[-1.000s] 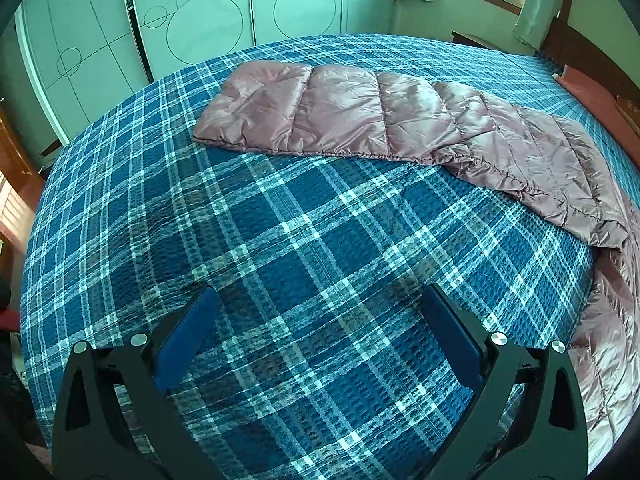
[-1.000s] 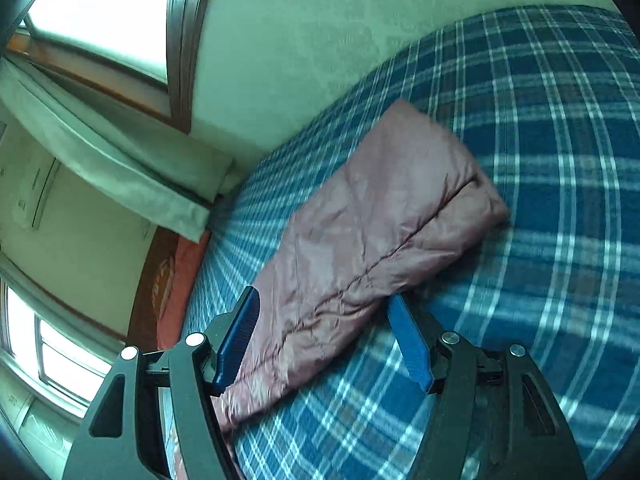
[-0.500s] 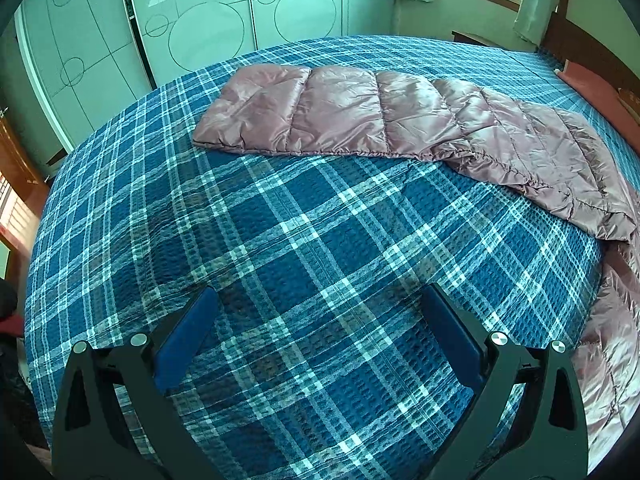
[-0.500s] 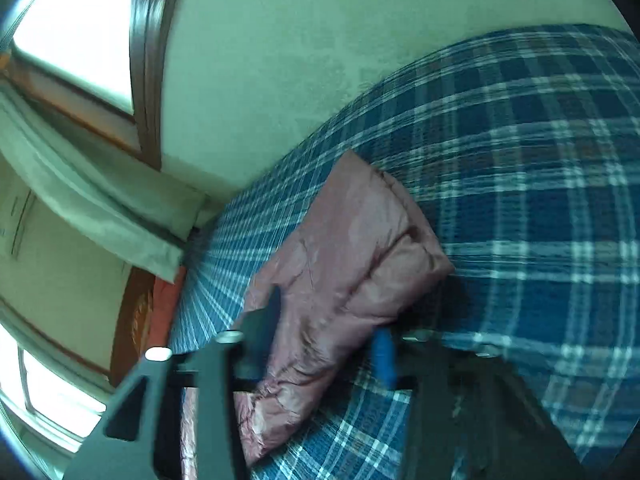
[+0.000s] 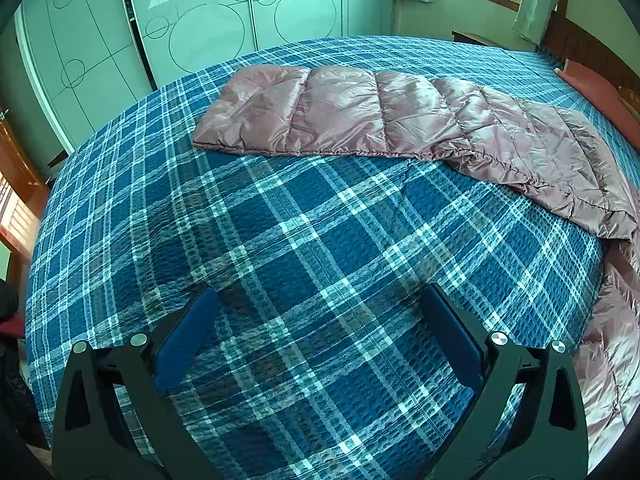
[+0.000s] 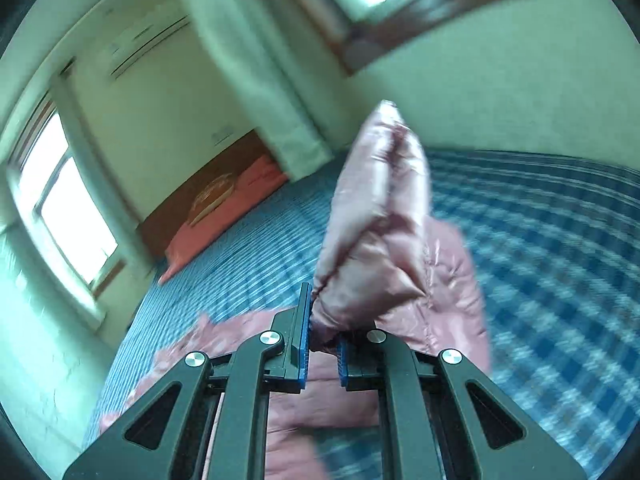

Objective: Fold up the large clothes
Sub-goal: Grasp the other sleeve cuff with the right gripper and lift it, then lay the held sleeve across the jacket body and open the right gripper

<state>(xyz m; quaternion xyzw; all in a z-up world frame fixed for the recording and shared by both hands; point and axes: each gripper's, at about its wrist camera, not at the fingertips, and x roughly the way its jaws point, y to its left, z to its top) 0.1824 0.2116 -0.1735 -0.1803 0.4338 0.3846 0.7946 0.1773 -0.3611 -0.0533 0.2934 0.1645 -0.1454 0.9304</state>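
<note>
Pink puffy jacket [image 5: 400, 120] lies on my big blue checked bed [image 5: 280, 260].
My right claw [image 6: 322, 356] pinches one jacket end tight and holds it up off the bed. My left claw [image 5: 320, 344] hangs wide, holding nothing. Next I should lay that end over the rest.

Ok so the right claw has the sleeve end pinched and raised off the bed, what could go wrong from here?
1. The right claw pinches only the bunched end of the pink puffer jacket. The shiny fabric may slip out as it swings.
2. The left claw is open over bare plaid bedspread, holding nothing, so the rest of the jacket could drag and rumple rather than fold cleanly.
3. Part of the jacket hangs by the bed's edge and might slide off.
</note>
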